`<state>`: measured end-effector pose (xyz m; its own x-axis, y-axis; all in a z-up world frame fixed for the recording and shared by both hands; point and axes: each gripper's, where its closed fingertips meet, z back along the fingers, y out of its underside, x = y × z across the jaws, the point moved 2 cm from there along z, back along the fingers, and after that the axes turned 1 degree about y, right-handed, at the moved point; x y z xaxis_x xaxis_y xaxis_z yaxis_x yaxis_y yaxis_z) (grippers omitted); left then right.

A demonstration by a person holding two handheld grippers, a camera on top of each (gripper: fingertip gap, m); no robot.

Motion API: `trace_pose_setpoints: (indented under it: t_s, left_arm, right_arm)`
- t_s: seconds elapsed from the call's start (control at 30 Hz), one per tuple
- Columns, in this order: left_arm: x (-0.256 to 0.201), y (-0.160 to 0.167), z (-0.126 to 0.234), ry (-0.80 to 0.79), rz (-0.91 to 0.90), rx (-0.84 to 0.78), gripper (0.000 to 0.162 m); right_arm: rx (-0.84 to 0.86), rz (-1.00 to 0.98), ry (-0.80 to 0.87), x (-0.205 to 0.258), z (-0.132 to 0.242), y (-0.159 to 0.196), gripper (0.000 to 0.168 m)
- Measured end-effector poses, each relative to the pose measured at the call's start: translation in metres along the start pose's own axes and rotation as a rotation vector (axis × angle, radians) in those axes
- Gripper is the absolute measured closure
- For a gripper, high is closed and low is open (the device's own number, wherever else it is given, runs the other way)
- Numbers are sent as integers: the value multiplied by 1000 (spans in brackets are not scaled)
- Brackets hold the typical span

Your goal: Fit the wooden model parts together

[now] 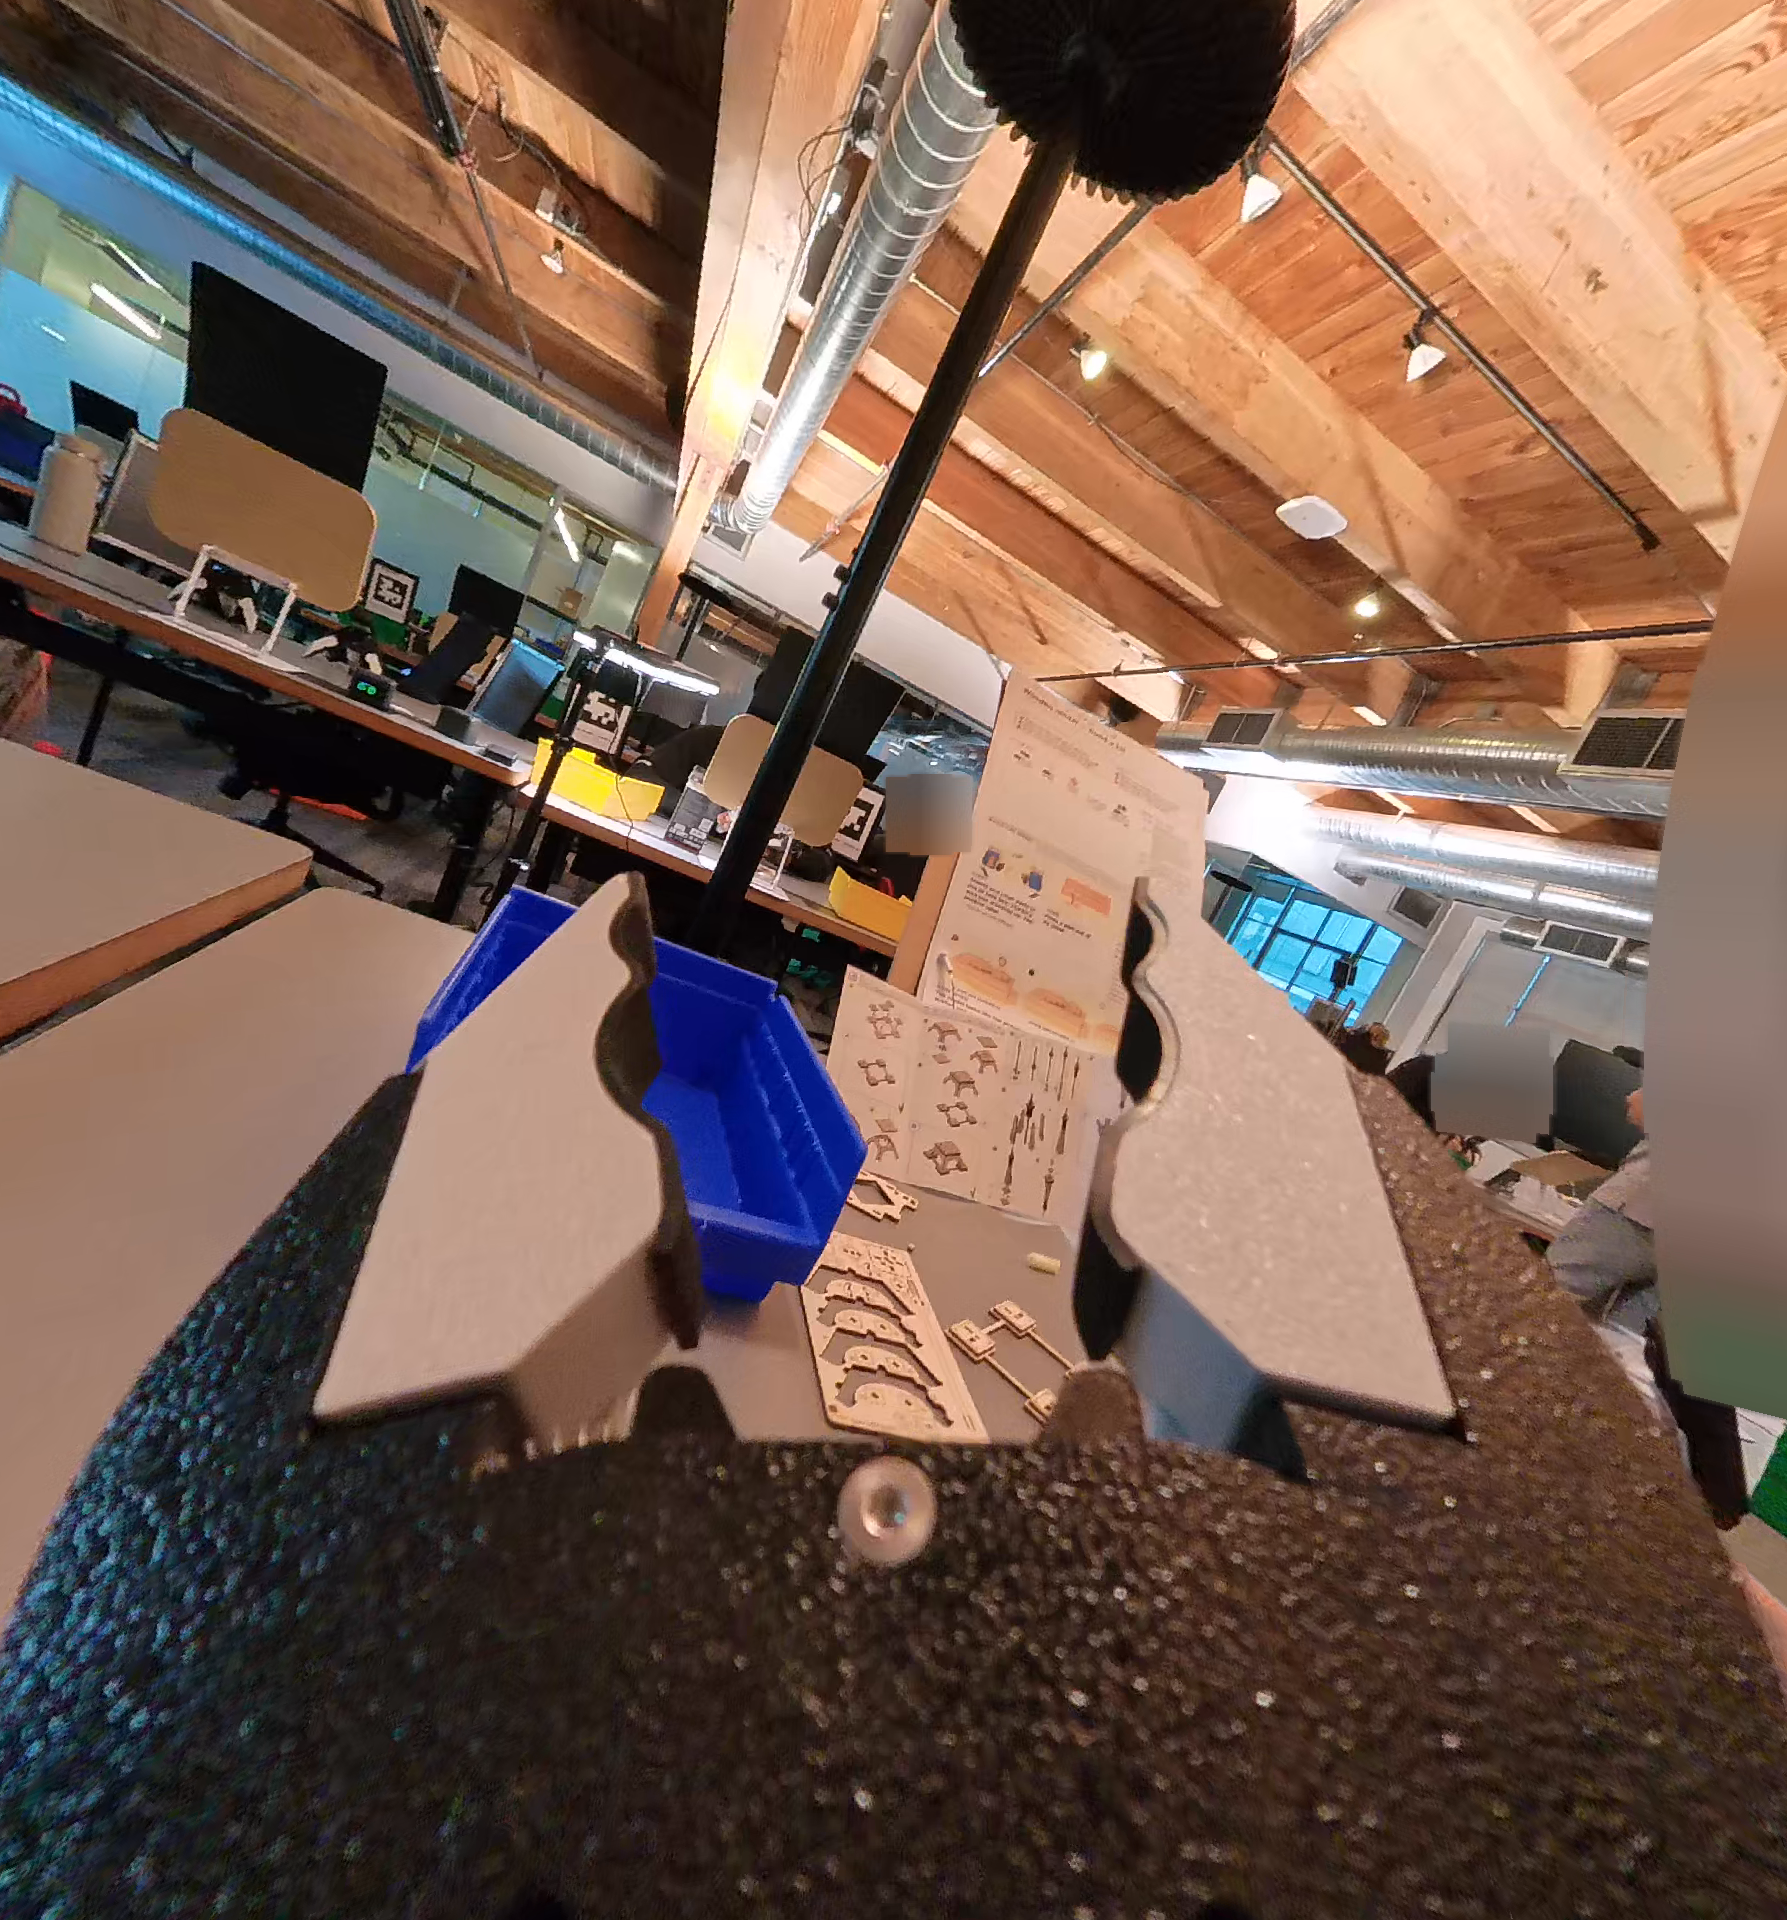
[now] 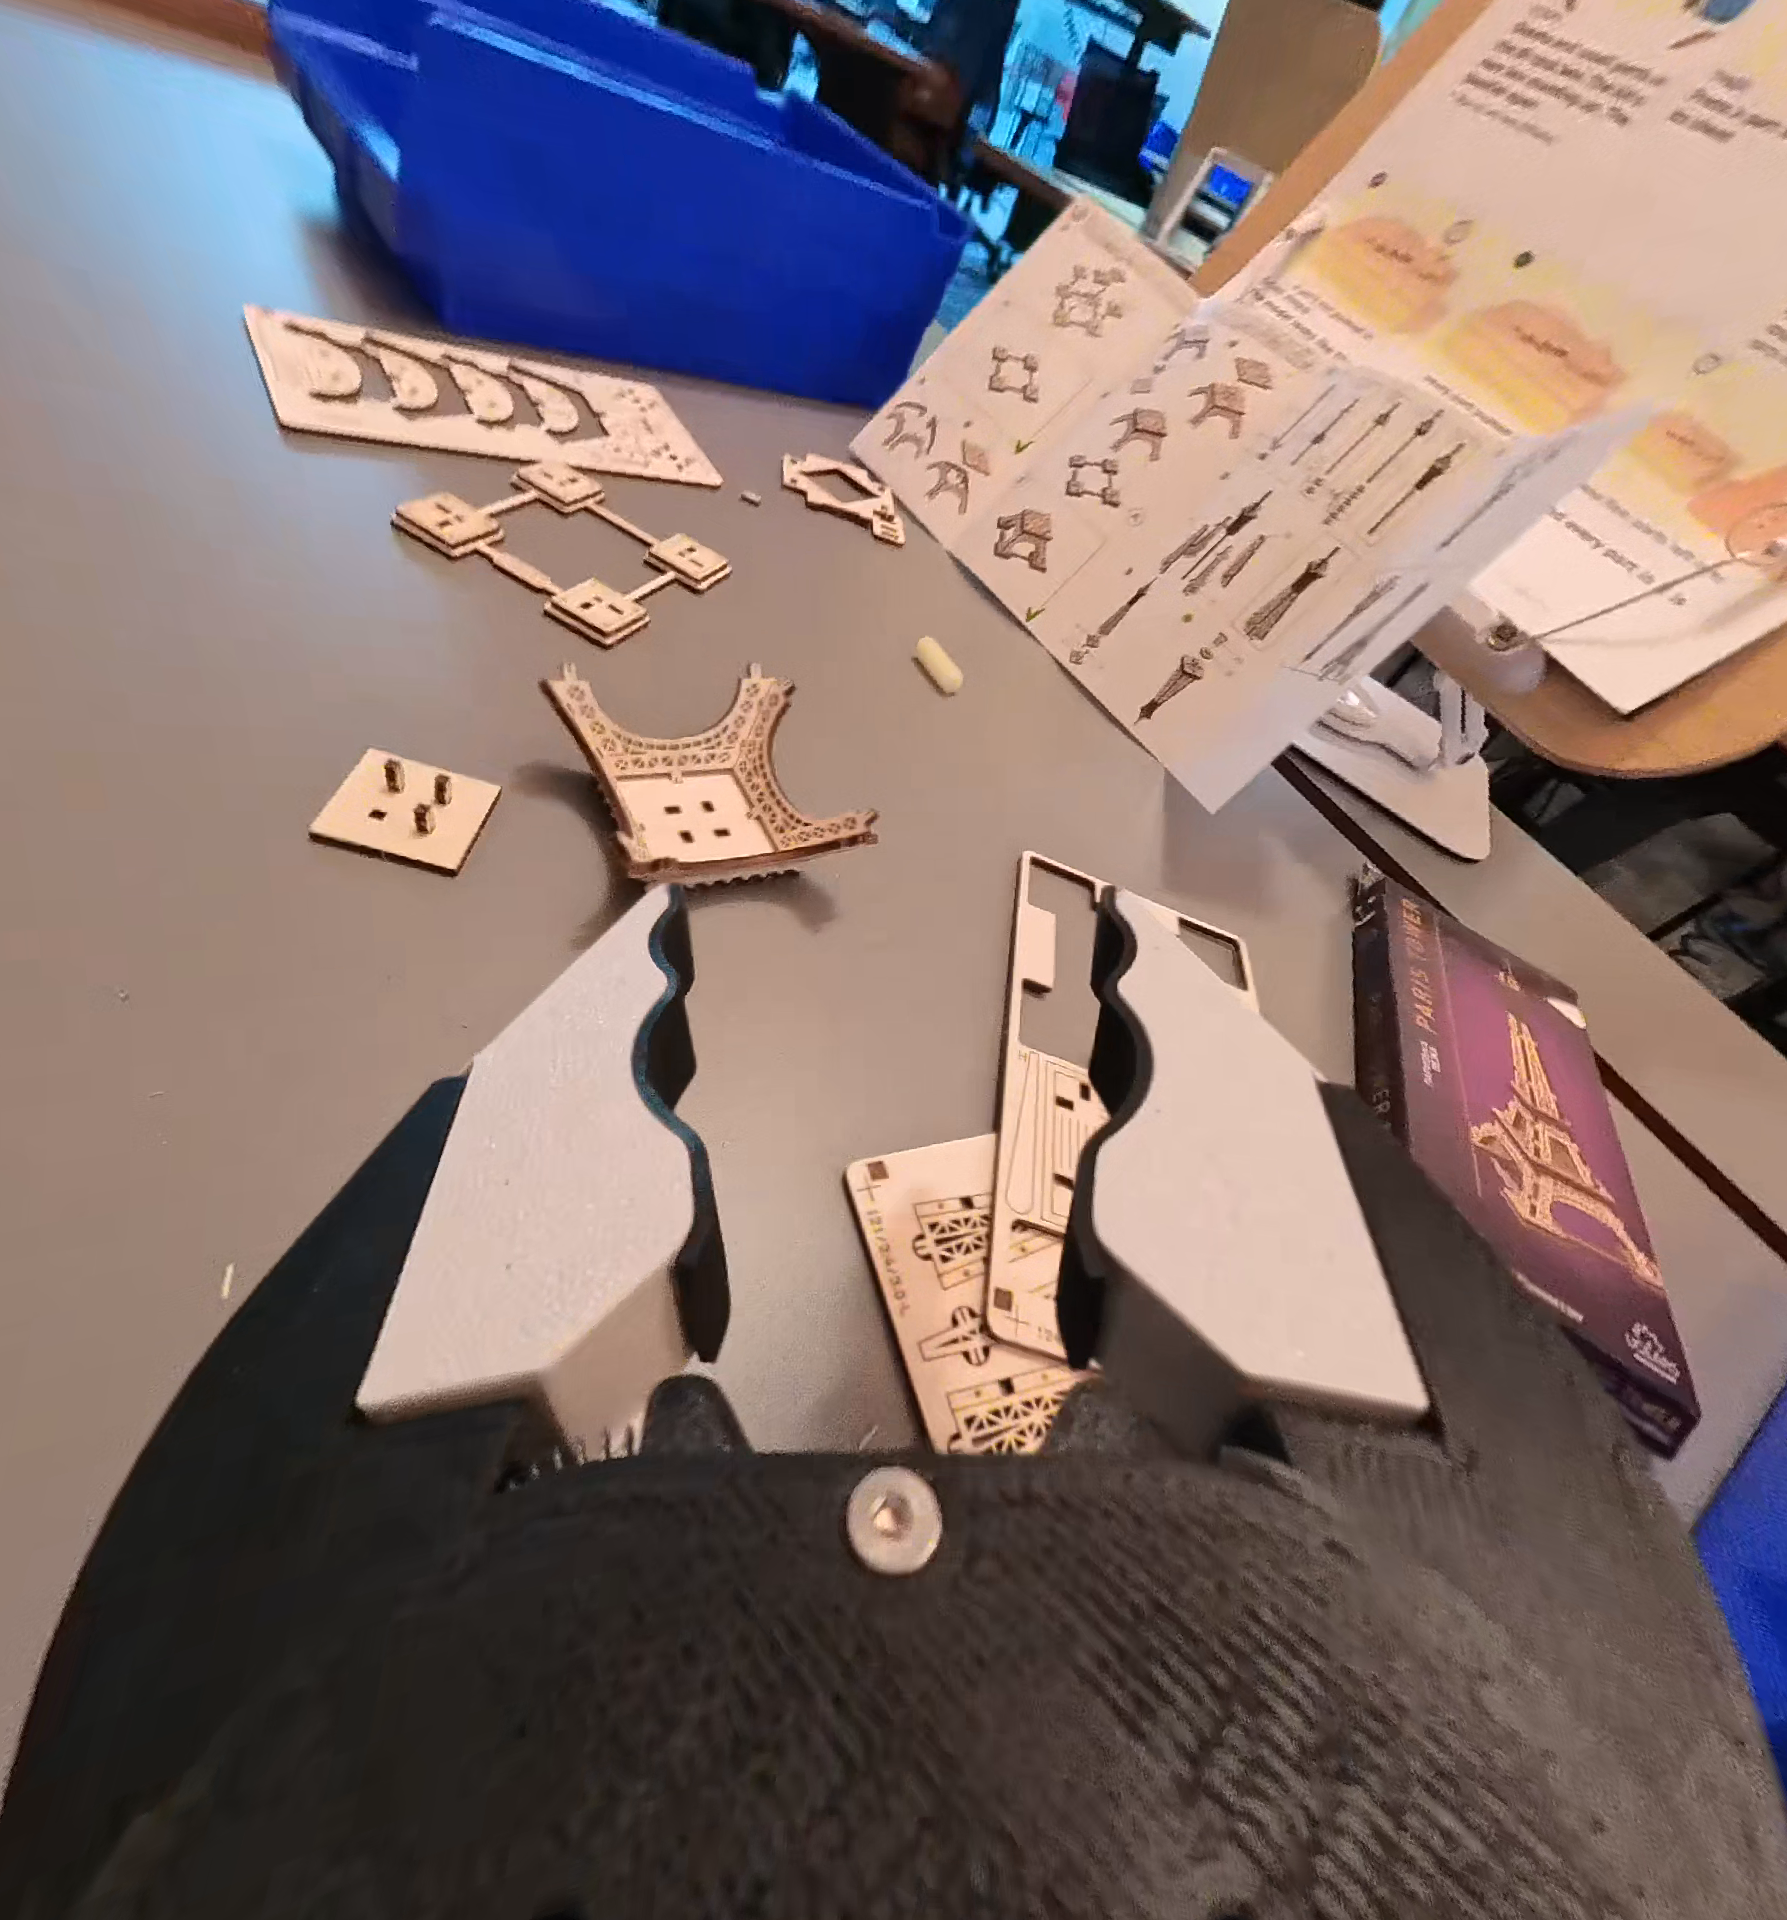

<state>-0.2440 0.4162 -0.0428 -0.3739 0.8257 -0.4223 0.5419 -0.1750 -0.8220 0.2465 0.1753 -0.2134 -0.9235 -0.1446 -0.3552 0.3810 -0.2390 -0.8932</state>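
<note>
The big grey table top (image 2: 141, 520) holds everything. At its far side sits a bright blue plastic bin (image 2: 660, 208). A white folded paper sheet of build pictures (image 2: 1180, 488) stands tilted on a stand at the right. A dark purple box with a tower picture (image 2: 1523, 1143) lies near the right edge.

The right gripper (image 2: 889, 935) hangs low over the table with its two grey fingers spread wide and nothing between them. The left gripper (image 1: 889, 925) is lifted and tilted up toward the ceiling, its fingers also spread wide and empty.

The wooden model parts lie flat on the table. A long flat wooden sheet with curved cut-outs (image 2: 473, 400) lies just beside the bin. Two pale wooden sheets (image 2: 972, 1299) overlap under the right gripper. A wooden arched tower base piece (image 2: 707, 800) lies just past the right gripper's tips. A wooden frame with four square corner pads (image 2: 562, 551) lies behind it. A small square wooden plate with little pegs (image 2: 406, 810) sits to its left, and a tiny pale stick (image 2: 939, 663) to its right.
</note>
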Motion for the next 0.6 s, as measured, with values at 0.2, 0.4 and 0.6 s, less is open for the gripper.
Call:
trace_pose_setpoints:
  t_s: [0.2, 0.4, 0.6]
  left_arm:
    - [-38, 76, -52, 99, -286, 344, 110]
    - [-68, 240, -161, 156, -756, 1019, 128]
    - [-29, 352, -224, 155, -822, 1391, 136]
  right_arm:
    - [30, 16, 14, 5, -11, -2, 97]
    - [36, 24, 39, 5, -13, -3, 102]
    - [33, 23, 61, 0, -5, 5, 104]
